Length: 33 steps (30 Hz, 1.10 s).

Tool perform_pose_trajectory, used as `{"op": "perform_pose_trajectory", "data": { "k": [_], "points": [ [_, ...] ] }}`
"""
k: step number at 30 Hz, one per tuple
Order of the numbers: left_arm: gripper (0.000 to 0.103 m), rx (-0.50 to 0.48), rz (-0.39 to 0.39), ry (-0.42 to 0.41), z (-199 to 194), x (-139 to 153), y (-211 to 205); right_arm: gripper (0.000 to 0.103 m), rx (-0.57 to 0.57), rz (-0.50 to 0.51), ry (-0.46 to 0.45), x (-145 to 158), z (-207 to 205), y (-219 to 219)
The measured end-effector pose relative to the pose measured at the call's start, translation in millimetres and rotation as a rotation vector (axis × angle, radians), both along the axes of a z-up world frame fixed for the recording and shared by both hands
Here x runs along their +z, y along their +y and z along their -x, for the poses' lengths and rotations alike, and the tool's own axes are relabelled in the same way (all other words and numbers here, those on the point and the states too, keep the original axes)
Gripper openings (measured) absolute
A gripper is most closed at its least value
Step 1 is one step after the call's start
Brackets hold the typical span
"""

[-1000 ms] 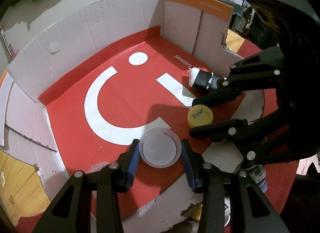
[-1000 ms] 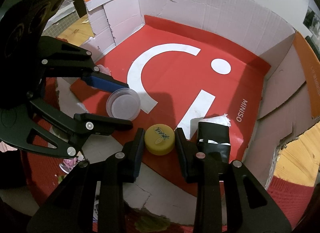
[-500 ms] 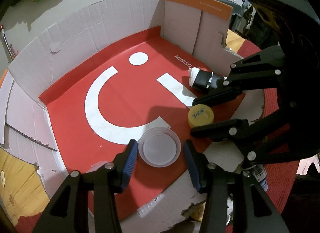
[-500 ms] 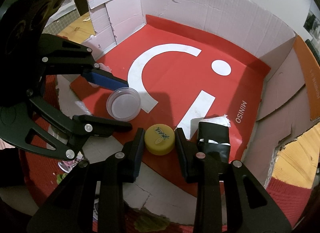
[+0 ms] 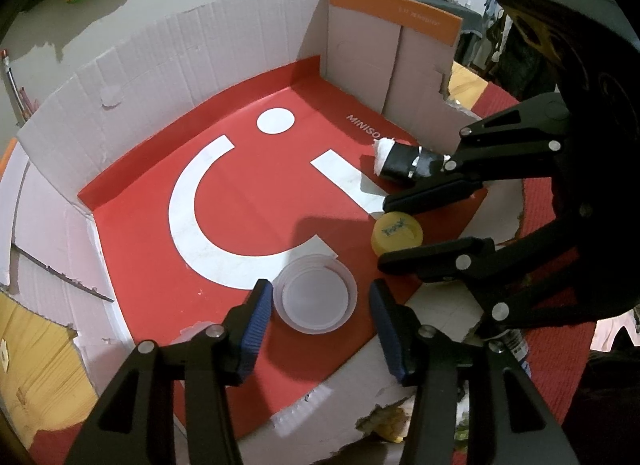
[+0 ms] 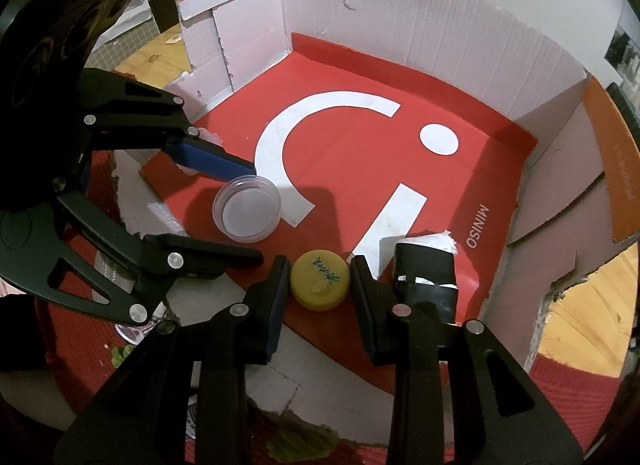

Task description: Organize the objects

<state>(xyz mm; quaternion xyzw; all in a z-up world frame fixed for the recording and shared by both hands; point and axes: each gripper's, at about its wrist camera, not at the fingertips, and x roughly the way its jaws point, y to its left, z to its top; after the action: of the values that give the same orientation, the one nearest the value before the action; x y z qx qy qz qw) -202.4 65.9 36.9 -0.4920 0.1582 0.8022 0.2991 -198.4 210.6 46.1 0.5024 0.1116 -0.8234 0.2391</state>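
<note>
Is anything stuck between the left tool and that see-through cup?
No. The clear cup sits right between the left tool's blue fingers, with nothing else in the gap. The jaws are opening, and the cup rests free on the red box floor.

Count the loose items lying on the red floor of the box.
3: a clear lid between the opening left claw's pads, a yellow cap gripped by the right claw, a black roll beside it.

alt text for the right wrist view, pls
The right gripper is shut on a yellow plastic bottle cap with dark scribbles at the near edge of a red-floored cardboard box. To its left, the left gripper is opening around a translucent round plastic lid; a black-wrapped roll with white paper ends lies to the right.
</note>
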Motion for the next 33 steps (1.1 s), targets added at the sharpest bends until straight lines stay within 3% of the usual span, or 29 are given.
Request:
{"op": "perform_pose_trajectory", "data": {
  "k": [14, 31, 32, 33],
  "points": [
    [0.053, 0.035, -0.077, 0.042, -12, 24, -6, 0.030, -0.029, 0.027, 0.068, 24, -17, 3],
    [0.070, 0.179, -0.167, 0.187, -67, 53, -35, 0.031, -0.155, 0.106, 0.215, 65, -69, 17],
    [0.072, 0.189, -0.172, 0.204, -71, 55, -36, 0.035, -0.159, 0.110, 0.224, 67, -72, 17],
    [0.075, 0.195, -0.174, 0.218, -75, 56, -38, 0.047, -0.166, 0.115, 0.237, 69, -76, 18]
  ]
}}
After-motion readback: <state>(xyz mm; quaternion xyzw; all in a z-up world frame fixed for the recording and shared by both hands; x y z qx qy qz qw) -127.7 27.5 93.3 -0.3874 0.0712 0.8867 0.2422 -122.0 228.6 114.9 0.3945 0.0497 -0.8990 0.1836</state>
